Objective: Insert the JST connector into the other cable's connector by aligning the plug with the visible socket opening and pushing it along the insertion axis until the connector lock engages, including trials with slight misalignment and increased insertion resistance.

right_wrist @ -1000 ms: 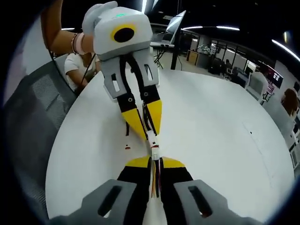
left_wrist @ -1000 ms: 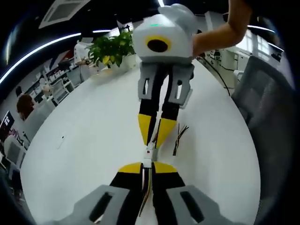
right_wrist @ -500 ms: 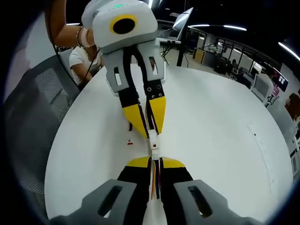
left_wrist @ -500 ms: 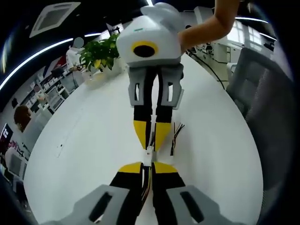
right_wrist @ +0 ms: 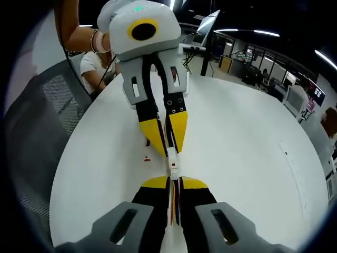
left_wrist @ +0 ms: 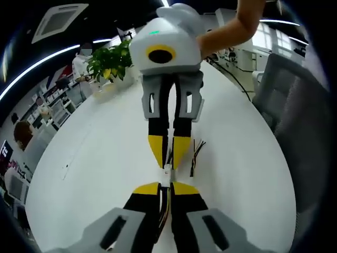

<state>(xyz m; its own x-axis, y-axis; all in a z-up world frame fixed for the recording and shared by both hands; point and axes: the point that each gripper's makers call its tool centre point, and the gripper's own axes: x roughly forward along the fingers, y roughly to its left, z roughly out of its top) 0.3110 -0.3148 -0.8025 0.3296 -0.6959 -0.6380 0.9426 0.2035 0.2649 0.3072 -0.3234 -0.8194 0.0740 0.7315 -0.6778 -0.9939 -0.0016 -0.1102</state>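
**Connectors meet tip to tip over white surface**

White round surface (left_wrist: 95, 158) lies under both my claws. My left claw (left_wrist: 165, 187) pinches its cable; my right claw (right_wrist: 174, 182) pinches the other. Their white connectors (right_wrist: 172, 164) touch end to end between the yellow tips. Loose wires (left_wrist: 196, 155) lie just beside.

It was an open-plan office — a large white table (left_wrist: 95, 158), a mesh chair (right_wrist: 37, 132), a potted plant (left_wrist: 110, 60), rows of desks with monitors (right_wrist: 295, 92) and strip ceiling lights (left_wrist: 47, 58) behind.
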